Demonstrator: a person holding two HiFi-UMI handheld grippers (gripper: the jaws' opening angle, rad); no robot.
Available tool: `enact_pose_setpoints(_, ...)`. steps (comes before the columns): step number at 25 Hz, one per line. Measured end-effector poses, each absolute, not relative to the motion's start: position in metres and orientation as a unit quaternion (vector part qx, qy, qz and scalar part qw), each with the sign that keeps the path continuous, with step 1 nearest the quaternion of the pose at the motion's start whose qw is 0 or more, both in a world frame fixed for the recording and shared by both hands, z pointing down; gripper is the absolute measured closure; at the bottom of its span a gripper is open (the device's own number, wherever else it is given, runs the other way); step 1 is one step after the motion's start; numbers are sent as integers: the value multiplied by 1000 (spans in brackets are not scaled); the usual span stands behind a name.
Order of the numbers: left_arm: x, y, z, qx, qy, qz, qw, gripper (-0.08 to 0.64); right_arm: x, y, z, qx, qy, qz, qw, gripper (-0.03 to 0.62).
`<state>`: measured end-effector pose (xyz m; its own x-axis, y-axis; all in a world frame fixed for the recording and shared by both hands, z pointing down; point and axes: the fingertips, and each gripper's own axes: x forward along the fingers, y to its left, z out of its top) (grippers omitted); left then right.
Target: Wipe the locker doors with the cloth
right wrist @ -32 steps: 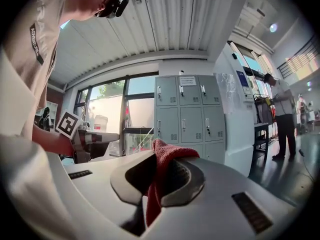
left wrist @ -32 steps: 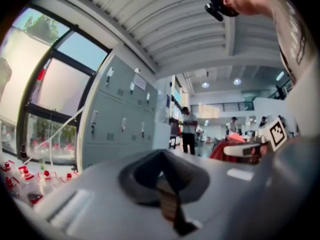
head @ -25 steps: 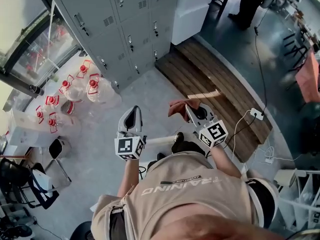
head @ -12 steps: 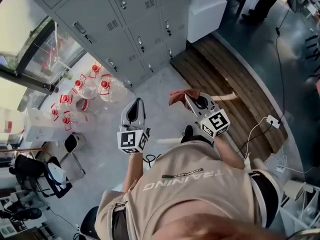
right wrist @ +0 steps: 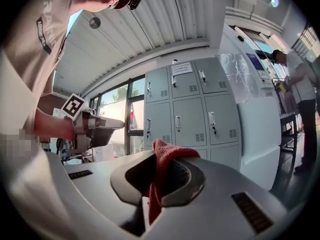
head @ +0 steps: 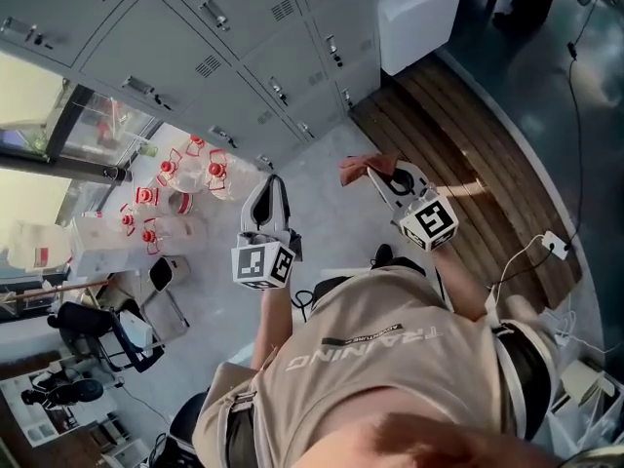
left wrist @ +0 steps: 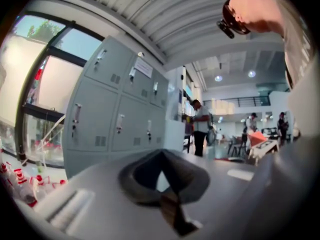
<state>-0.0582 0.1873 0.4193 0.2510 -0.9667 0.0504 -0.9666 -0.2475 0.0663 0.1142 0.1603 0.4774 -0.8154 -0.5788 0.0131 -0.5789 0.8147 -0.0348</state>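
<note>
Red cloth (right wrist: 161, 170) pinched in the right gripper (right wrist: 159, 151): jaws closed on it, one fold bunched above the tips, the rest hanging down between them. Left gripper (left wrist: 161, 156): jaws brought together, nothing between them.

Head view: both grippers held out in front of the person's chest, side by side and apart from each other. Cloth sticks out of the right one on the locker side.

Grey locker doors (head: 244, 57) face both grippers. Cloth not touching them; a stretch of grey floor (head: 322, 164) lies between. Doors closed, handles and vent slots showing.

Left of the lockers: cluster of clear water bottles (head: 185, 178) with red caps, by a window. Right of the lockers: white cabinet (head: 419, 13), wooden decking (head: 468, 135) at its foot. Standing person (left wrist: 201, 129) far off past the lockers in the left gripper view.
</note>
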Motion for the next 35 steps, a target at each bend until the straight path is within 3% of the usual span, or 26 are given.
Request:
enact_pose_setpoints(8, -67, 148, 448, 779, -622, 45, 68, 555, 107, 132, 519, 292, -953, 80, 9, 565)
enact_pose_setpoints(17, -74, 55, 448, 809, -585, 3, 60, 555, 93, 68, 500, 324, -944, 68, 14, 565)
enact_pose_setpoints(24, -88, -30, 414, 843, -538, 7, -15, 555, 60, -7, 462, 349, -936, 27, 24, 565)
enact_pose_setpoints(35, -162, -105, 437, 831, -555, 0, 39, 555, -30, -78, 473, 311, -948, 43, 54, 565)
